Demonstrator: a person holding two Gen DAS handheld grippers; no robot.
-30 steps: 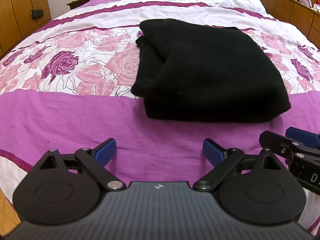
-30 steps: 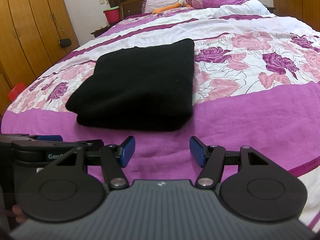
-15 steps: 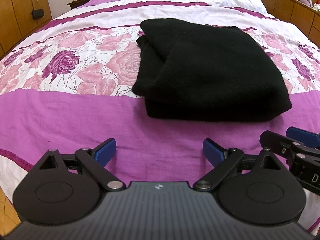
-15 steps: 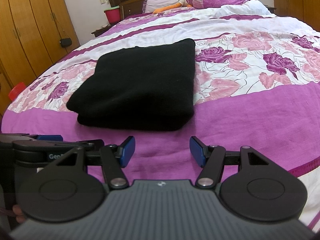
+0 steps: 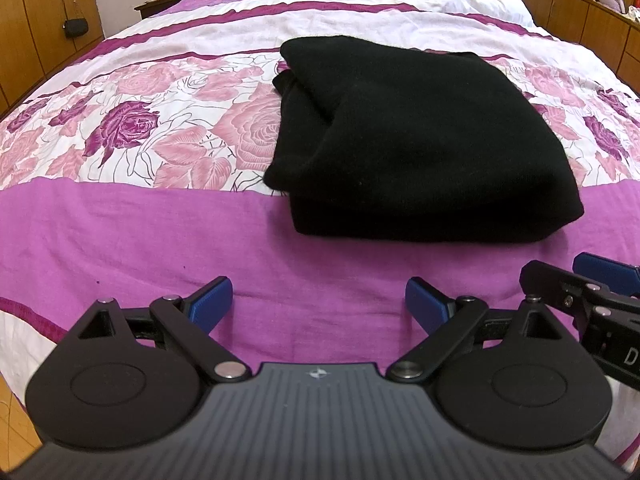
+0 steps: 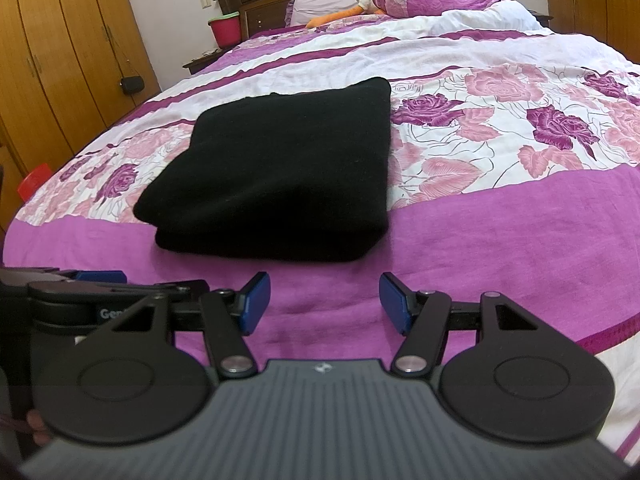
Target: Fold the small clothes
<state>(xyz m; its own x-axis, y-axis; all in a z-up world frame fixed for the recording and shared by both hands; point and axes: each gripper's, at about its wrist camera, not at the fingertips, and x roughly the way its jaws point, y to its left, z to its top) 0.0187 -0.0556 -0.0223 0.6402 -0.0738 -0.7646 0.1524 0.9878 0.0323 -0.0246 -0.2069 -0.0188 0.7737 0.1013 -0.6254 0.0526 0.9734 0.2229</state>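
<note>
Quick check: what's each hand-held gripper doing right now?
Left hand-held gripper: open, empty, short of the folded black knit garment.
Right hand-held gripper: open, empty.

The folded black garment (image 5: 416,140) was matt, fuzzy knit cloth, the bedspread (image 5: 160,232) soft woven cotton, and the wardrobe (image 6: 60,60) smooth varnished wood

Black folded garment (image 5: 416,136); bedspread (image 5: 140,232) magenta bands, white stripes, pink-purple rose print; jaws' pads blue.

Left gripper (image 5: 319,302) and right gripper (image 6: 324,300) hover side by side, jaws spread.
</note>
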